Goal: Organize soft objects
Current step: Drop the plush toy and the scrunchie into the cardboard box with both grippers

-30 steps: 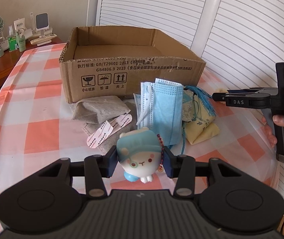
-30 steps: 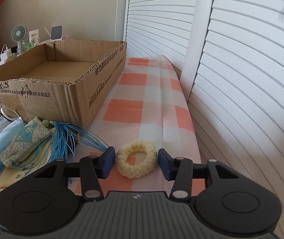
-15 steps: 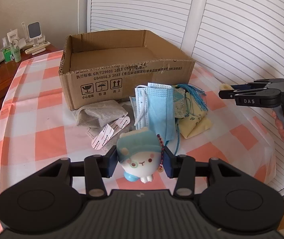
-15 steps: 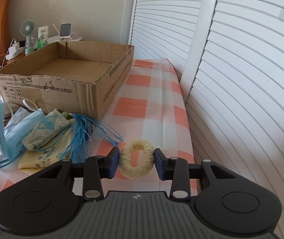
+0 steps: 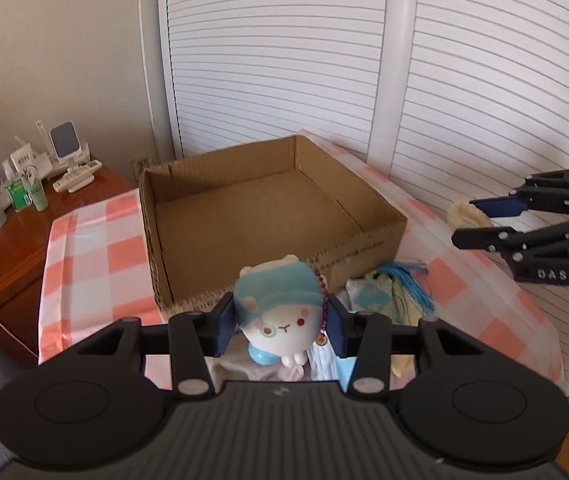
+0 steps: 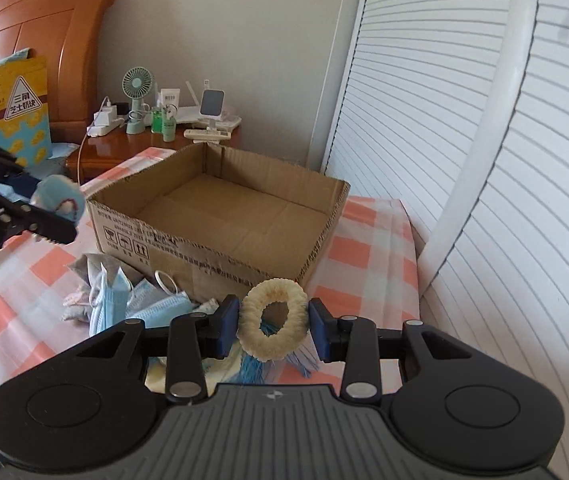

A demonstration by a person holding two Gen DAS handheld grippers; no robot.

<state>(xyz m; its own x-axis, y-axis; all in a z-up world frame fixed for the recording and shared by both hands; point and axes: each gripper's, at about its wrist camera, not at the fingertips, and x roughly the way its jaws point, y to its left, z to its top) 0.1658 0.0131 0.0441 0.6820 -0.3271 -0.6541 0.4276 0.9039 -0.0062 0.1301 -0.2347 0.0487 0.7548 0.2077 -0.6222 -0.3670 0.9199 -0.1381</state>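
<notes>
Fingers first: both blue pads of the left gripper (image 5: 280,330) are pressing against the sides of a small white plush animal with a teal cap and a red bead chain (image 5: 280,320), which is sitting squarely between them, clear of the table. The right gripper (image 6: 273,330) is clamping a cream fuzzy hair scrunchie (image 6: 273,326) the same way, the ring standing upright with a blue pad pressed against each outer edge; its jaws have just been closing a little onto the ring.

Behind both tools, a big open brown cardboard box with printed handling symbols (image 6: 220,240) is standing empty on the orange-and-white checked tablecloth (image 6: 12,280). In front of the box, a heap of soft items is lying on the cloth: crumpled light-blue face masks (image 6: 124,304), a grey fabric pouch (image 6: 84,264) and a floral sachet with a bright blue tassel (image 5: 408,286). In the left wrist view the right gripper (image 5: 480,220) is showing at the right edge with the scrunchie (image 5: 460,216) in its tips.

Compared with a second ago, both grippers are sitting higher: the scrunchie, which was lying on the cloth, is now hanging in the air, the plush toy is now overlapping the box's near wall, and the box's bare floor is coming fully into sight while the heap is sliding down under the fingers.
</notes>
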